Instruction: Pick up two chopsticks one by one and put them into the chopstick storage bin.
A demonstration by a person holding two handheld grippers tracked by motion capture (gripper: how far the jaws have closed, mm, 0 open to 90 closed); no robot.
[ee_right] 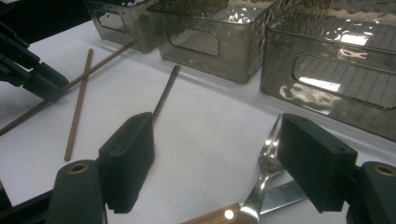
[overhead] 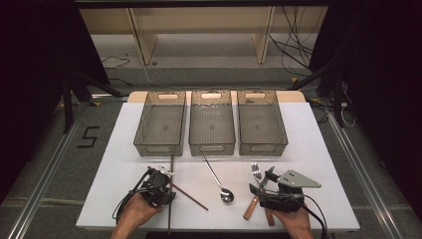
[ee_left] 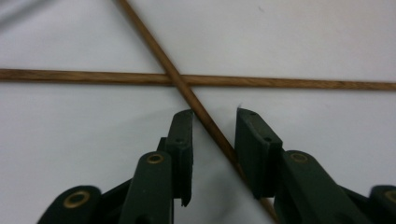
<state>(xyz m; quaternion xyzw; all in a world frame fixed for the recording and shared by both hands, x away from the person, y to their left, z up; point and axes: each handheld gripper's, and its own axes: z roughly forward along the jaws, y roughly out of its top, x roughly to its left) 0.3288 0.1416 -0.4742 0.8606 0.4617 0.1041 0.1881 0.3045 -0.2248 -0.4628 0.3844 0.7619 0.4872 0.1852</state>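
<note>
We are working over a smooth white tabletop (overhead: 114, 149) with three ribbed, smoky translucent bins (overhead: 211, 122). Two thin wooden chopsticks (ee_left: 140, 77) are lying crossed at the near left; our left tongs (ee_left: 214, 114) are straddling the slanting one, pads not yet pressing. Our right tongs (ee_right: 217, 140) are hanging released above a wood-handled steel fork (ee_right: 266, 163).

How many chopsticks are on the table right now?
2, crossed on the white table near the left gripper: one chopstick lies across the other, which runs between that gripper's open jaws. No others seen.
</note>
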